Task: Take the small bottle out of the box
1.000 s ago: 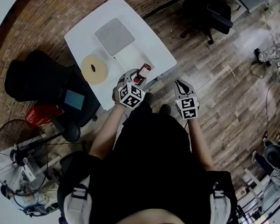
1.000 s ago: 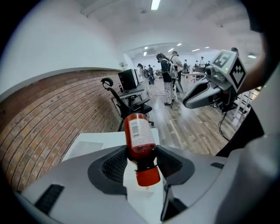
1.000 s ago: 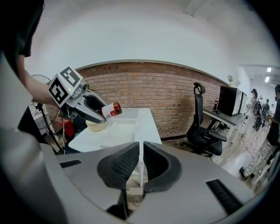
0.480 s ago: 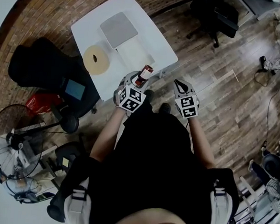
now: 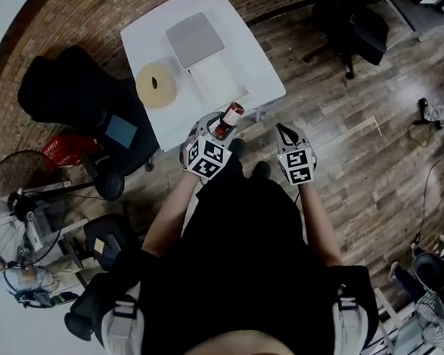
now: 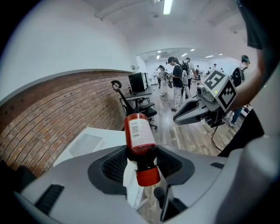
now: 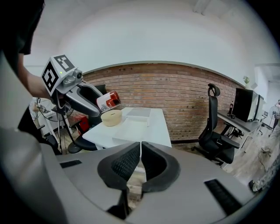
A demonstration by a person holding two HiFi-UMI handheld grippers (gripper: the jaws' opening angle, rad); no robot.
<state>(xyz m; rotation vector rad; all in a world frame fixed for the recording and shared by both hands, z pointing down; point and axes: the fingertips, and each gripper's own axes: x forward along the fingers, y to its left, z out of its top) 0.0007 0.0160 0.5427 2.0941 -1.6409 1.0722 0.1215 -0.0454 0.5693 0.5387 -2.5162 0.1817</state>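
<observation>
Two claws hang in the air in front of the person, just off the near edge of a white table (image 5: 256, 65). The left claw (image 6: 142, 158) has its jaws set wide and clamped on a small bottle (image 6: 139, 133), the dark pads pressing on its neck and shoulder. The bottle is red with a white printed label and a red cap. The cap points back toward the claw's camera and the base points out toward the table. In the head view the bottle sticks out past the left claw's tips, above the table's near edge, and touches nothing but the pads.

The right claw (image 7: 140, 154) is off to the side, well apart from the left. Its jaws are drawn together with only a sliver between the pads, and nothing is between them.

On the table lies a shallow white box (image 5: 217, 80). A grey square piece (image 5: 194, 39) lies against its far side, and a beige tape roll (image 5: 156, 85) lies near its left side. The bottle is outside the box, well apart from it. A black office chair (image 5: 72, 98) stands beside the table on the wooden floor (image 5: 346, 144).
</observation>
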